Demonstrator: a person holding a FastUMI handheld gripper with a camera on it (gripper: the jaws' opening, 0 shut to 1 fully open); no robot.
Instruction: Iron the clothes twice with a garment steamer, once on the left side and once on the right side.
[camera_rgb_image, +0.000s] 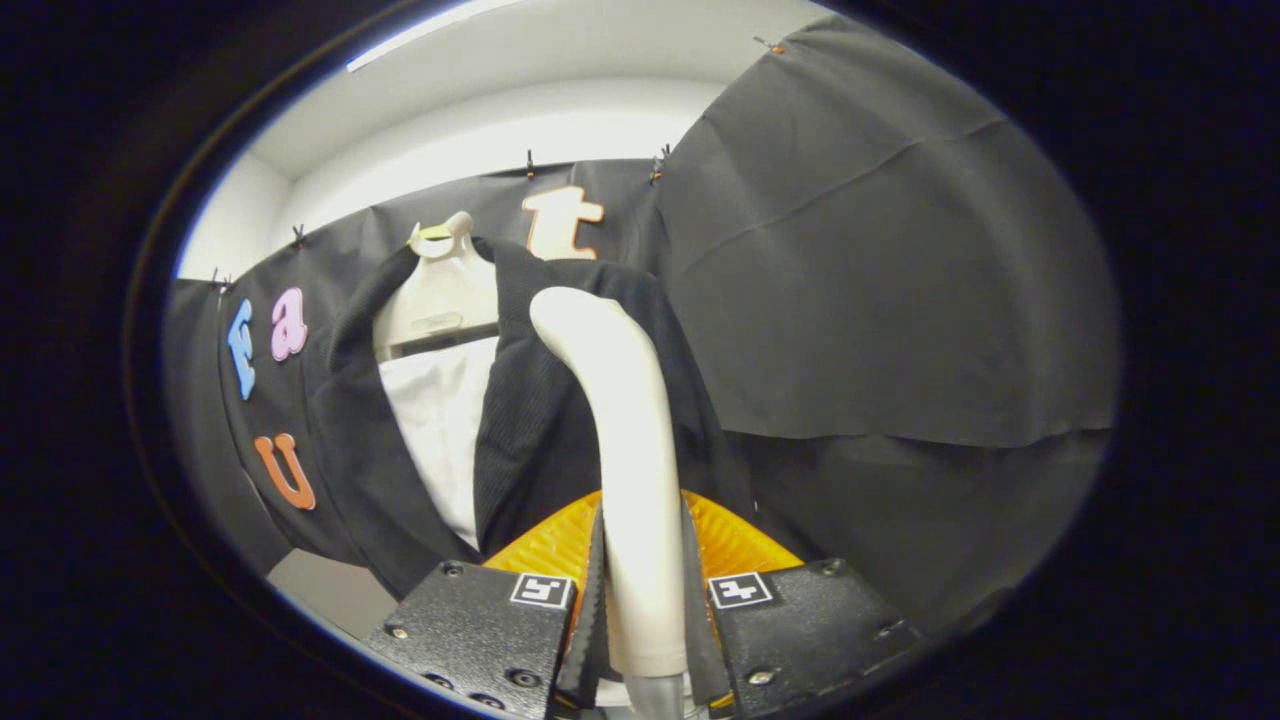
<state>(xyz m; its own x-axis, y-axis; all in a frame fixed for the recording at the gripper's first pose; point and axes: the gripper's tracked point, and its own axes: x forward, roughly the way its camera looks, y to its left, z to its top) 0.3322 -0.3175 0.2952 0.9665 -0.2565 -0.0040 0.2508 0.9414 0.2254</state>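
My gripper (642, 590) is shut on the handle of a white garment steamer (625, 420). The steamer rises between the fingers and curves forward, and its head lies against the right front panel of a black jacket (540, 420). The jacket hangs open on a pale hanger (440, 290) over a white shirt (440, 420), just ahead of the fingers. The steamer hides part of the jacket's right side, and the face of its head cannot be seen.
Black cloth walls stand behind the jacket and close on the right (880, 280). A white wall and ceiling (480, 110) show above the cloth. A pale floor patch (330, 590) lies below the jacket's left side.
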